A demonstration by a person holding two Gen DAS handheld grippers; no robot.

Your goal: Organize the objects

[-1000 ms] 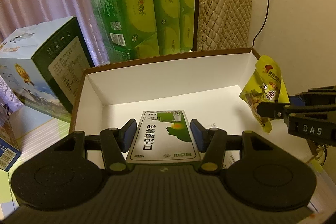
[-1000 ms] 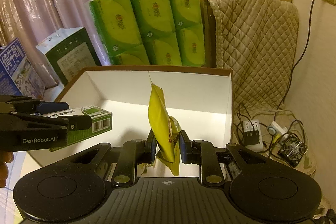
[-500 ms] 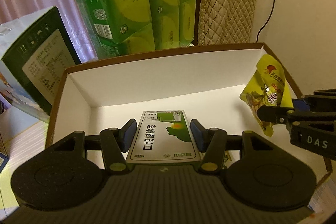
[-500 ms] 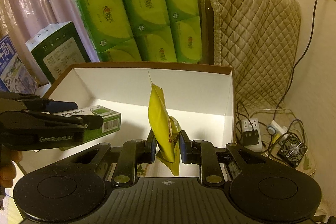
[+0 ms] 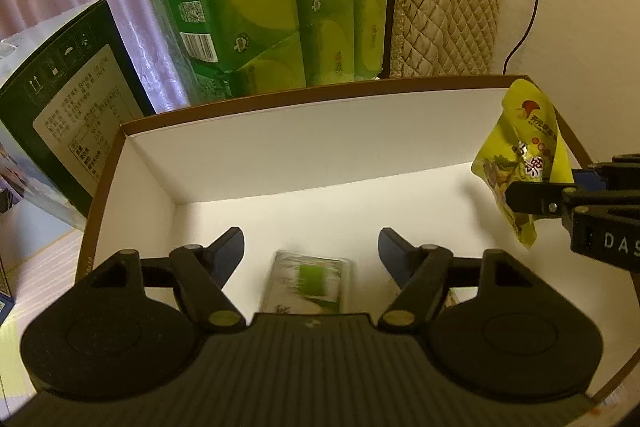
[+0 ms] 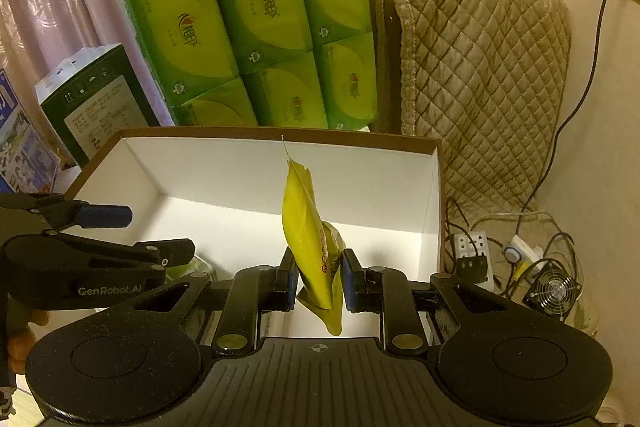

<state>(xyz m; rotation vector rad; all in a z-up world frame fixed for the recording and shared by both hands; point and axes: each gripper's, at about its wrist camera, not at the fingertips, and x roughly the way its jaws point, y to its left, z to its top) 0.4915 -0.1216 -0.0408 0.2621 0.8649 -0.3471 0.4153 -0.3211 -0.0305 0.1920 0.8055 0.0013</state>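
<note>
Left gripper [image 5: 311, 247]: jaws spread wide and holding nothing, poised over the near-left part of the box [image 5: 304, 151].
Carton [image 5: 306, 283]: green and white, blurred, lying on the box floor at the near edge, between and below the left fingers, touching neither.
Right gripper [image 6: 319, 277]: jaws clamped on the pouch [image 6: 310, 247], over the near-right part of the box.
Pouch: yellow-green snack pack, held edge-on and upright, its lower tip hanging below the pads, clear of the box floor.
Box: open, white inside, brown rim.
Behind the box: green tissue packs [image 6: 256, 31], a dark carton [image 5: 68, 107] at the left, a quilted cover [image 6: 480, 79] at the right.
</note>
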